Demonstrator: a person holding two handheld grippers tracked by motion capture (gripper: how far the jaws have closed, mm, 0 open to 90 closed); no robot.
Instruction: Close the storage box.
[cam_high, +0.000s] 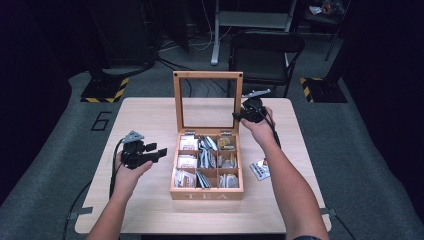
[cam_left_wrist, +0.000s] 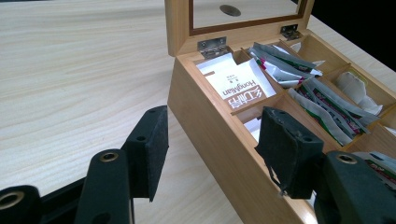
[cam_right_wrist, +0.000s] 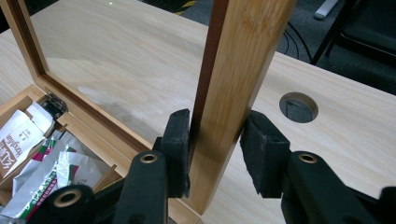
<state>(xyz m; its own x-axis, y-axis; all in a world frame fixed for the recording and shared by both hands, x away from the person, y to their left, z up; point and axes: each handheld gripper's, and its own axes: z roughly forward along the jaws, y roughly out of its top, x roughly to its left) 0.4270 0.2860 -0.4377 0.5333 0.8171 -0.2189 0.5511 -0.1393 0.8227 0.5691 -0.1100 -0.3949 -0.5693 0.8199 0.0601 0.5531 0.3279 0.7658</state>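
Matt wooden tea box (cam_high: 206, 192) — glass-paned lid (cam_high: 207, 102); metal hinges (cam_left_wrist: 211, 47).

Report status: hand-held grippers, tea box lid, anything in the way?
Right hand-held gripper straddling upright lid frame. Left hand-held gripper open beside tea box. Nothing obstructing.

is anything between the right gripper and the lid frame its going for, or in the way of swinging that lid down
Nothing stands between them: the right gripper already straddles the side rail of the upright lid, one pad on each face. Below, the tea box holds flat packets lying within their compartments, so nothing visible seems to block the lid's swing down.
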